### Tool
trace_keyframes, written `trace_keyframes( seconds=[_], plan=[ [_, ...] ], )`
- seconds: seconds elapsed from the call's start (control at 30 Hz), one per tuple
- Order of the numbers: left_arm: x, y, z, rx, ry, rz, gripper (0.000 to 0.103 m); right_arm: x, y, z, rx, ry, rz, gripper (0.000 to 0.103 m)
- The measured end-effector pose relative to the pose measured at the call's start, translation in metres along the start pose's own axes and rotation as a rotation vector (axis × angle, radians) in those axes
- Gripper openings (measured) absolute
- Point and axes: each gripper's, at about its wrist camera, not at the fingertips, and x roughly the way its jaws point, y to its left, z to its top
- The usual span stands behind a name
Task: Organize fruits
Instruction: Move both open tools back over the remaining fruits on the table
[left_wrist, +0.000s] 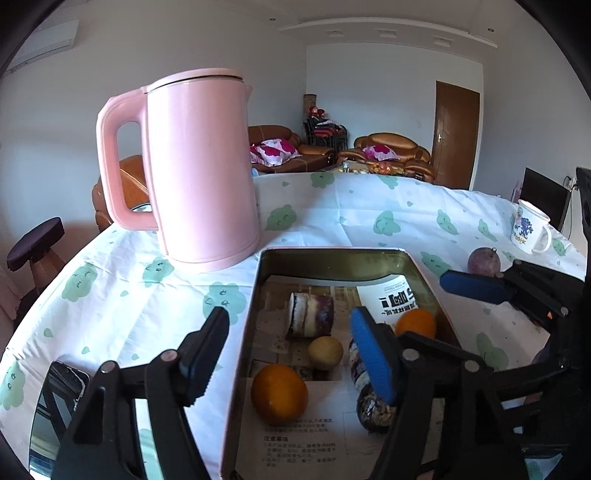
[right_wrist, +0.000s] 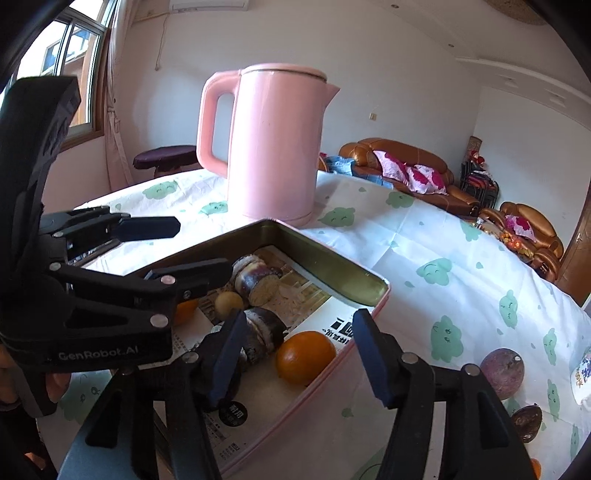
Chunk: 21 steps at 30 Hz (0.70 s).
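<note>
A pink-rimmed tin (left_wrist: 332, 252) lined with printed paper holds two oranges (left_wrist: 279, 392) (left_wrist: 415, 323), a small pale round fruit (left_wrist: 325, 352) and two purple sugarcane pieces (left_wrist: 310, 314). My left gripper (left_wrist: 291, 350) hovers open over the tin's left part, with nothing between its fingers. My right gripper (right_wrist: 301, 354) is open above the tin's (right_wrist: 332, 275) near corner. An orange (right_wrist: 305, 356) lies below the gap and the pads do not touch it. A purple passion fruit (right_wrist: 502, 372) (left_wrist: 484, 261) lies on the cloth outside the tin.
A tall pink kettle (left_wrist: 199, 173) (right_wrist: 275, 147) stands just behind the tin. A printed mug (left_wrist: 530, 230) is at the table's right edge. A dark brown fruit (right_wrist: 526, 422) lies near the passion fruit. A flat glossy object (left_wrist: 55, 406) lies at the near left.
</note>
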Motion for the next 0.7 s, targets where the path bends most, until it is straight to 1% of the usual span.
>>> trace_keyframes(
  seconds=[0.17,0.3,0.4,0.47,0.5,0.63,0.7],
  plan=[
    [-0.007,0.003,-0.001,-0.02,-0.021,0.006,0.08,-0.019,-0.011,-0.009,0.033,-0.024,-0.013,0.062],
    [-0.014,-0.003,0.001,-0.029,-0.04,-0.01,0.082,-0.044,-0.032,-0.023,0.079,-0.033,-0.035,0.062],
    [-0.019,-0.018,0.003,-0.011,-0.053,-0.034,0.086,-0.066,-0.054,-0.038,0.114,-0.034,-0.089,0.062],
    [-0.021,-0.031,0.004,0.007,-0.057,-0.054,0.086,-0.079,-0.073,-0.049,0.15,-0.029,-0.135,0.062],
    [-0.022,-0.038,0.004,0.018,-0.057,-0.067,0.087,-0.087,-0.087,-0.056,0.176,-0.021,-0.172,0.062],
    [-0.024,-0.07,0.006,0.075,-0.049,-0.119,0.087,-0.106,-0.131,-0.077,0.256,0.01,-0.279,0.062],
    [-0.024,-0.084,0.008,0.102,-0.044,-0.144,0.089,-0.113,-0.151,-0.086,0.296,0.027,-0.32,0.062]
  ],
)
